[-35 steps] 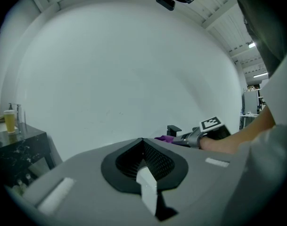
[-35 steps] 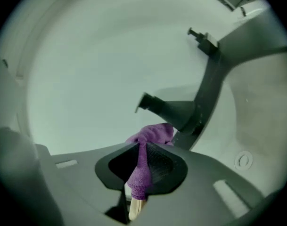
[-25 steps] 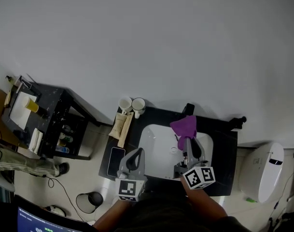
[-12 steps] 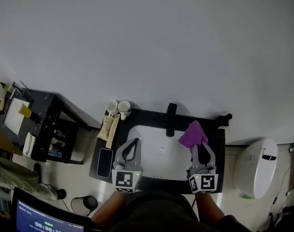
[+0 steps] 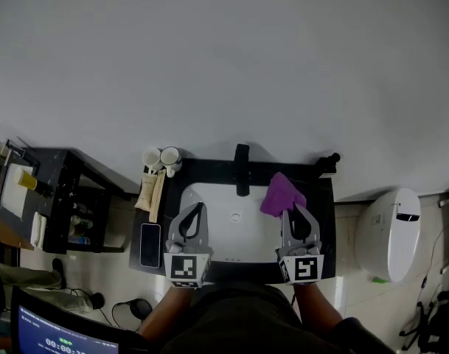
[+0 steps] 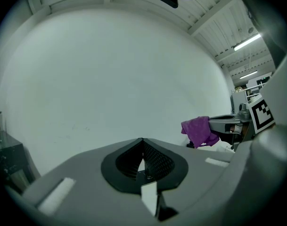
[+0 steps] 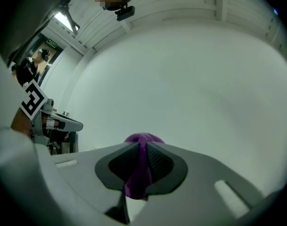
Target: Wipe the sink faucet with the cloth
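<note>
We've got two matching grey tools here, the left gripper (image 5: 195, 211) and the right gripper (image 5: 293, 217), each a broad grey shell tapering to a point. Each carries a white cube printed with black square markers: left cube (image 5: 186, 269), right cube (image 5: 301, 268). Up close, black ribbed pads (image 6: 155, 161) line a teardrop opening, white rectangles (image 6: 56, 194) flank it, and we're wearing a dark top (image 5: 239, 319)

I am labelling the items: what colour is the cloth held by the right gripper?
The cloth is purple, clearest in the head view.
</note>
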The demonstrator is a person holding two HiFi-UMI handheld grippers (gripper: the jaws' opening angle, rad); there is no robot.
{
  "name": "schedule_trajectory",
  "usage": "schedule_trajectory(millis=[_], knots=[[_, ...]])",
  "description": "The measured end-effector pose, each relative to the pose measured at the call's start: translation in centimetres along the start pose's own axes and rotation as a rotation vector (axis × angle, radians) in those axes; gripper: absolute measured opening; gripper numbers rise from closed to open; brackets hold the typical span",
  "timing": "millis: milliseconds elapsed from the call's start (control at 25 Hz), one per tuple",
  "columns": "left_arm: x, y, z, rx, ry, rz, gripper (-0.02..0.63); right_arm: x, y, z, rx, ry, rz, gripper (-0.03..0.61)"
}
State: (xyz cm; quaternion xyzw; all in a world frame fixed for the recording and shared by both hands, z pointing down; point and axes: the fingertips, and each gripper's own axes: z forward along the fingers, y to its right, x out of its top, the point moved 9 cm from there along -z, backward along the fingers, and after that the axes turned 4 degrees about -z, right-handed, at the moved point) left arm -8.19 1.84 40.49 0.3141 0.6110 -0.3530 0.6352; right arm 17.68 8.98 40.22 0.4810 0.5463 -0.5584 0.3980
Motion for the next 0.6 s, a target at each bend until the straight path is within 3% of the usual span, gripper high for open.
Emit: schedule_trajectory(millis=[600], knots=[[-0.19,0.46,-0.32,-0.004,-0.008,0.006,0.011,0.65,-0.99,0.49,0.032,0.030,-0.038,0.049]])
